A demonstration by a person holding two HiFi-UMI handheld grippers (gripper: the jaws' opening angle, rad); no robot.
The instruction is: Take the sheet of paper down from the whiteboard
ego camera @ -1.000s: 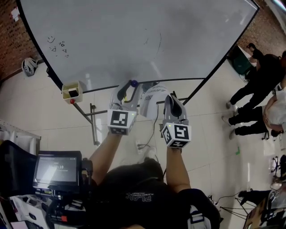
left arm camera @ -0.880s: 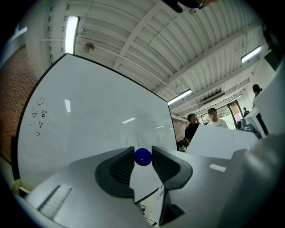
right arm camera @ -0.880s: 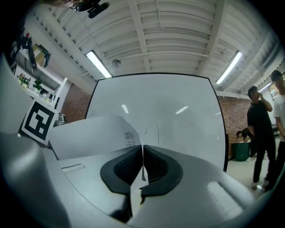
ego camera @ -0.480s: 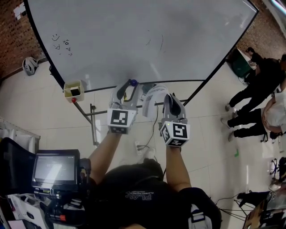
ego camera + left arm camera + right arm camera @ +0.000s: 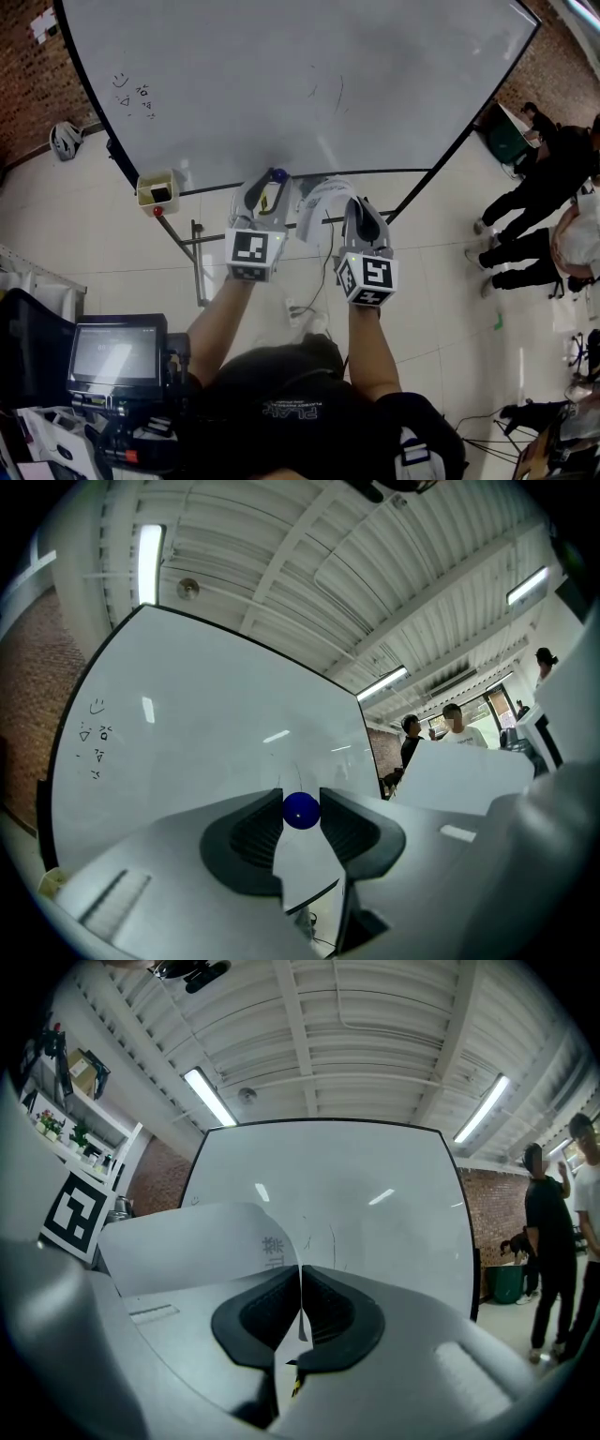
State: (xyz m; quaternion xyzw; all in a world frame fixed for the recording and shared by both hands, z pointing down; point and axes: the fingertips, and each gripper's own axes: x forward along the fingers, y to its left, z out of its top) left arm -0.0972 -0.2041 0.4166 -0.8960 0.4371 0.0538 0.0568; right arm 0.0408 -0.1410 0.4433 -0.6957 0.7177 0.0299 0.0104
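The whiteboard (image 5: 300,84) fills the top of the head view and bears only faint marks and small doodles at its left. My left gripper (image 5: 272,180) is held just below its bottom edge, shut on a round blue magnet (image 5: 279,174). In the left gripper view the magnet (image 5: 301,810) sits pressed between both pads. My right gripper (image 5: 356,201) is beside it, shut on the white sheet of paper (image 5: 319,199), which arches away from the board. In the right gripper view the sheet (image 5: 187,1241) runs edge-on between the shut jaws and curls off to the left.
A small cream box (image 5: 156,190) hangs at the board's lower left, above the stand's legs (image 5: 197,253). People (image 5: 544,187) stand at the right near a green bin (image 5: 506,131). A monitor (image 5: 117,356) sits at my lower left.
The paper has curled a little more into an arch between the grippers. Both grippers have stayed almost where they were, still gripping.
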